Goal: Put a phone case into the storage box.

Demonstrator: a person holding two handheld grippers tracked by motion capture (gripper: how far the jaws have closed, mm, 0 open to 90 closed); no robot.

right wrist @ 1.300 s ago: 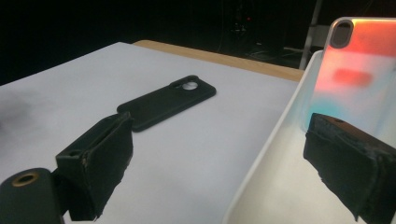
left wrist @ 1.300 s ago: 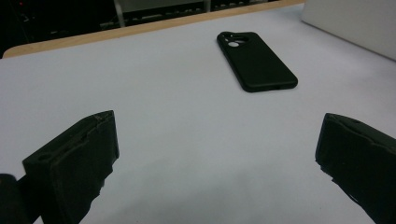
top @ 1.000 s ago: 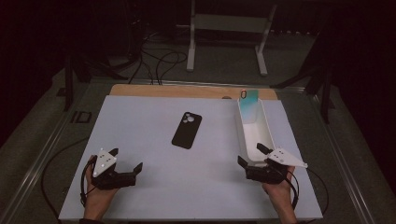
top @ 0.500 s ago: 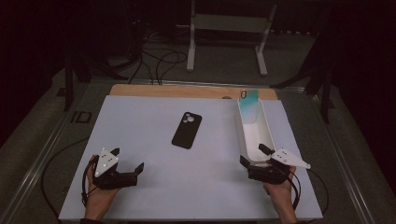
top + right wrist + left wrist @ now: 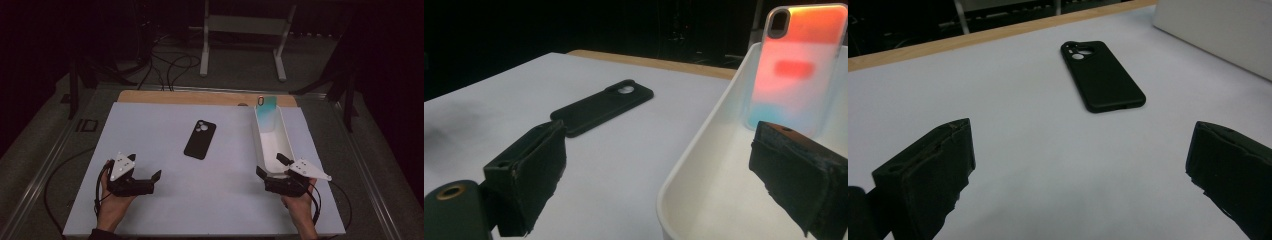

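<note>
On the white table top (image 5: 165, 220), a black phone case (image 5: 200, 139) lies flat with its camera cut-out toward the far edge, out in the open middle and well apart from both tools, so either one could come at it from the near side. The left gripper (image 5: 150, 180) rests low near the front left corner, its jaws spread wide and empty; its own view looks straight up the table at the case (image 5: 1101, 75), which suggests it is lined up for a reach. The right gripper (image 5: 270, 175) sits at the near end of a long white tray (image 5: 260, 137), jaws likewise parted with nothing between them, straddling the tray's rim. A second case (image 5: 796, 65), tinted orange and teal, leans upright against the tray's far wall, propped there so it stands rather than lies.
</note>
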